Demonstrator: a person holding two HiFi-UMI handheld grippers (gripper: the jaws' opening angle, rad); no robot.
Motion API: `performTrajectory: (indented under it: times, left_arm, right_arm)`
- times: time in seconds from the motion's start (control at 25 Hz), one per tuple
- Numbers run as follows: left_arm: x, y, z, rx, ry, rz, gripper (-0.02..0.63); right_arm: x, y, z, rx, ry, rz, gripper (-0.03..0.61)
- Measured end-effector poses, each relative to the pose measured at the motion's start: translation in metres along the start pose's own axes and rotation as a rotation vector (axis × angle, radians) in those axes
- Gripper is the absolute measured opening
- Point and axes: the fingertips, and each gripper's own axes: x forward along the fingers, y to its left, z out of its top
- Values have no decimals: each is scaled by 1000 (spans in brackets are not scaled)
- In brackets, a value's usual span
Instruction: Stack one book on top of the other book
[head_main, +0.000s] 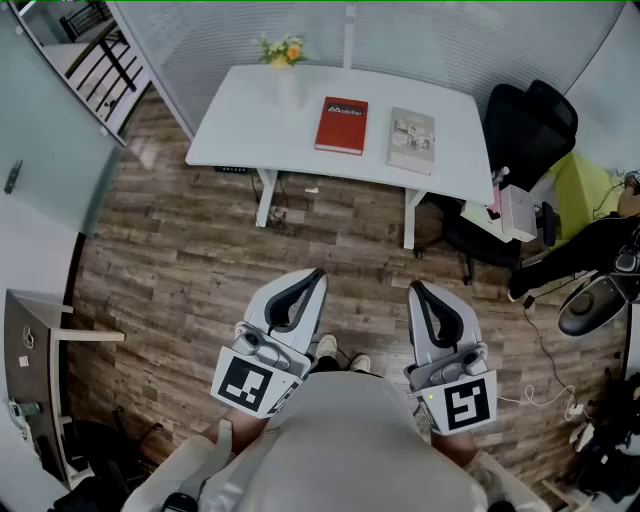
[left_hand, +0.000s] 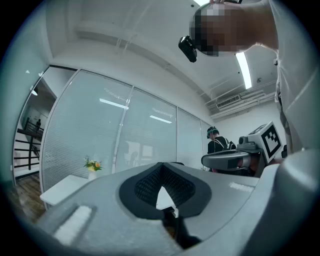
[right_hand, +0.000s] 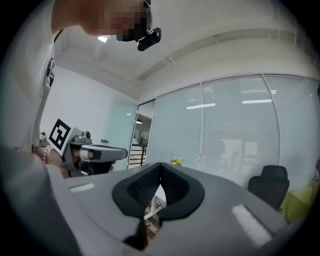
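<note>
A red book (head_main: 341, 125) and a pale grey book (head_main: 411, 140) lie side by side, apart, on the white table (head_main: 250, 120) far ahead of me. Both grippers are held close to my body, well short of the table. The left gripper (head_main: 306, 284) is shut with nothing in it, and its closed jaws fill the left gripper view (left_hand: 162, 192). The right gripper (head_main: 422, 296) is shut and empty too, seen close up in the right gripper view (right_hand: 160, 192). Each gripper shows in the other's view.
A vase of flowers (head_main: 285, 62) stands at the table's back edge, left of the red book. A black office chair (head_main: 520, 135) sits at the table's right end. Wooden floor (head_main: 180, 260) lies between me and the table. Glass partitions stand behind it.
</note>
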Motion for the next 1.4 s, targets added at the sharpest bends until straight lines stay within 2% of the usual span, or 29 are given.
performTrajectory:
  times: [0.4,0.88,1.08,1.4]
  left_arm:
    - [-8,34,4,-3,-9,5,0]
    - [-2,49,3,5,-21,-11,2]
    - [18,55,1,36,-24,-11,2]
    - [73,71,-7,30,-16,-15,2]
  right_arm:
    - [22,1,-1,37,-11,-79,6]
    - [38,8,-1,38,-41,-44,5]
    - [50,-9,-5,24,-39,-46,5]
    - [81,-55,-19,40,-28,-46,5]
